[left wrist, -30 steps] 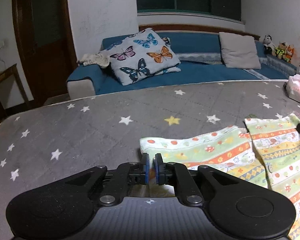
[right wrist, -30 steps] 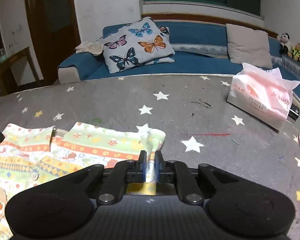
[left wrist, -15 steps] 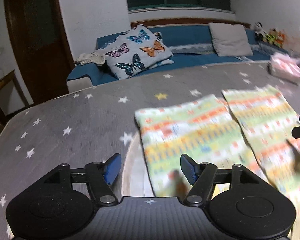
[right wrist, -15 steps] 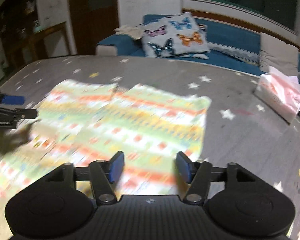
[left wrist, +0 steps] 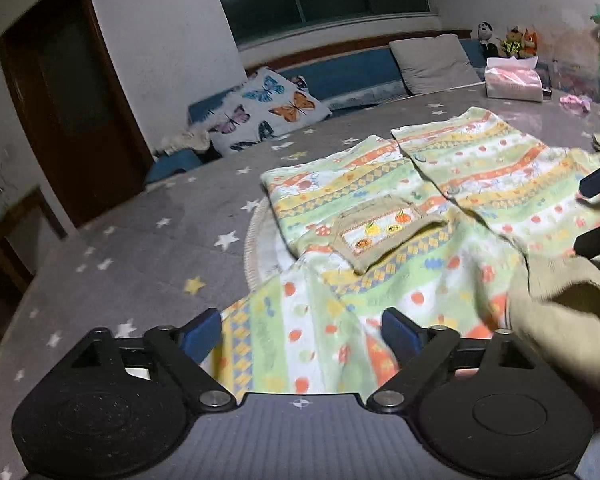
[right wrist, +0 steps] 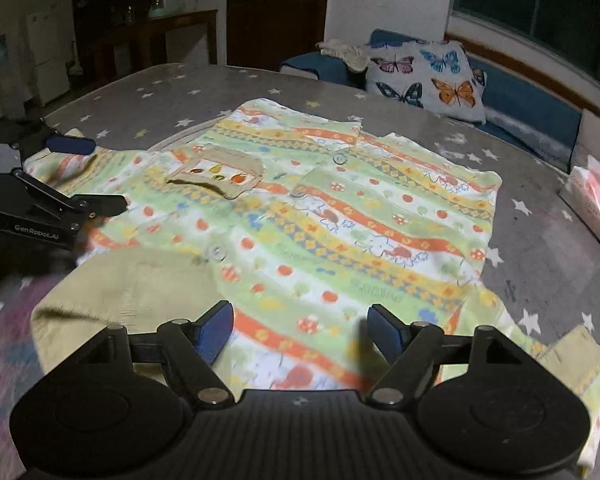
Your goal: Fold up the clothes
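Both of my hand-held grippers have let go of the hem since a second ago. Left hand-held gripper (left wrist: 302,330) hovers wide open, empty, over the shirt (right wrist: 340,216) (spread flat, pocket up) on the star-printed surface (left wrist: 140,216); right hand-held gripper (right wrist: 300,330) likewise, above its near edge.

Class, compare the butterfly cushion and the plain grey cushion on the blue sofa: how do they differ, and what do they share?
The butterfly cushion is white with coloured butterflies; the grey cushion is plain, with no print. The butterfly cushion sits towards the sofa's left end, near the dark door; the grey cushion sits further right, near the pink tissue pack. Both lean against the blue sofa back.
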A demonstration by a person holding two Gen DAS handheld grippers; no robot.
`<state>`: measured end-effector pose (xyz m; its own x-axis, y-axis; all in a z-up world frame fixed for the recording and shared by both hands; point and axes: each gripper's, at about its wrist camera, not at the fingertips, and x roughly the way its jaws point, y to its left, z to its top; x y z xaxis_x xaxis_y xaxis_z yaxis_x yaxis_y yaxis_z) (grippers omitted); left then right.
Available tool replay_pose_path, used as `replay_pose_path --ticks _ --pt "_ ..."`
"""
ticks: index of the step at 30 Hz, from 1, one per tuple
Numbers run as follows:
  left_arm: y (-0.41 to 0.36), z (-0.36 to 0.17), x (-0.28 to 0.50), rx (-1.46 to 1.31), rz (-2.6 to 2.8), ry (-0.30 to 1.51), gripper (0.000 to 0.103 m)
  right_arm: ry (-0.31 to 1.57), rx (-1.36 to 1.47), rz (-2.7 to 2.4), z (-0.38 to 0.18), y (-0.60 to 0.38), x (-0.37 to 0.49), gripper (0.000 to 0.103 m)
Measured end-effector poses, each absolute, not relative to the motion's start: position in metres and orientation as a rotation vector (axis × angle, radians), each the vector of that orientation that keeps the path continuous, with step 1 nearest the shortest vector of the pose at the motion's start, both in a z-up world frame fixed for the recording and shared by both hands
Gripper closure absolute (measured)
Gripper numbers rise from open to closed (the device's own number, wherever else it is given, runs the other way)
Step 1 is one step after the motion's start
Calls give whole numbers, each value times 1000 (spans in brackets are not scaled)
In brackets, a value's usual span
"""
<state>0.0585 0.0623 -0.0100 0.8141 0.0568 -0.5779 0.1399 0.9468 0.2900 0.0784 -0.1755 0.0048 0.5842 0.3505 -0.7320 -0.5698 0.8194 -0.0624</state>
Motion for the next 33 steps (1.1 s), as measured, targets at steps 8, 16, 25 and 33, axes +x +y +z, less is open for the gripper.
replay_pose_path --ticks 8,16,25,33 --pt "75 -10 24 312 -3 575 6 801 -299 559 4 -189 51 20" --pt "112 5 18 221 127 549 5 716 -261 576 25 -178 49 20" --pt "183 -9 39 122 426 654 8 753 -257 625 4 -146 50 20" --pt "197 -9 38 55 349 653 55 777 -277 622 0 -154 38 19"
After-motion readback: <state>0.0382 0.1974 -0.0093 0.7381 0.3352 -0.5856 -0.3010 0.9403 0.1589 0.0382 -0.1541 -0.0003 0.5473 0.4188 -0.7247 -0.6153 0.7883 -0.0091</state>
